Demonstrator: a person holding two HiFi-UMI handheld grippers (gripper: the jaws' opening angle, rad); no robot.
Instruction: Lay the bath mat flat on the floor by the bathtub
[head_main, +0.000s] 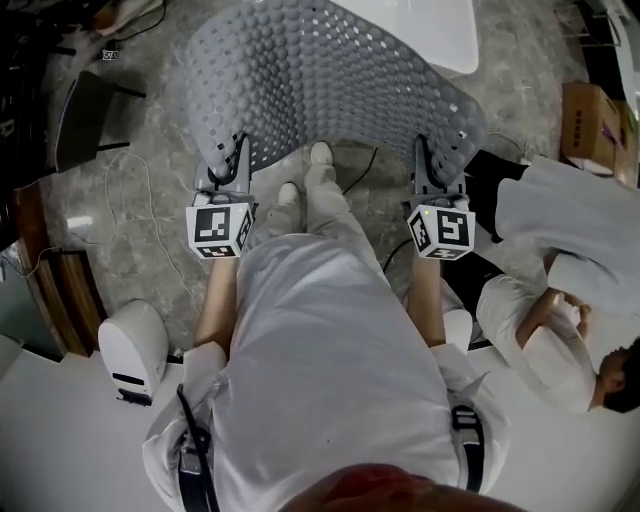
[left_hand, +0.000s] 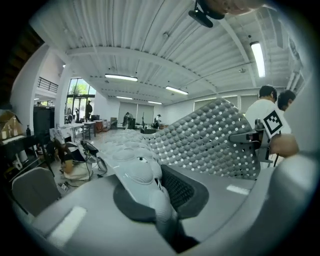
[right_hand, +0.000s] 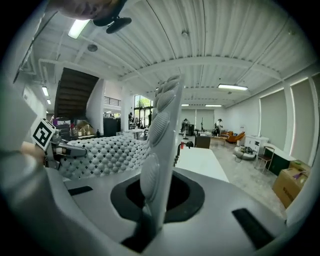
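Taking the head view as a clock face, the grey rubber bath mat with its rows of round bumps and small holes (head_main: 320, 80) fills the upper middle, from about 10 o'clock round to 1 o'clock. It is held up by its near edge and bows away over the marbled grey floor (head_main: 150, 190). The left gripper (head_main: 233, 152) has its narrow fingers pinched tight on the near left corner of the mat, at roughly 11 o'clock from the wearer's body. In the left gripper view the rubber is squeezed thin between the pads and then spreads away towards the other gripper. The right gripper (head_main: 432, 152) clamps the near right corner at about 1 o'clock, and in its own view the mat stands on edge straight up out of the closed jaws. The white bathtub (head_main: 430, 30) sits at 12 to 1 o'clock, just beyond the mat's far edge. Whether that far edge touches the floor I cannot tell. The wearer's pale shoes (head_main: 320, 155) show just below the mat's near edge, between the two grippers. At 3 o'clock a person in white clothing (head_main: 560, 290) crouches, with a brown cardboard box (head_main: 590, 125) at 2 o'clock. A small white rounded machine (head_main: 135, 350) stands at 8 o'clock.
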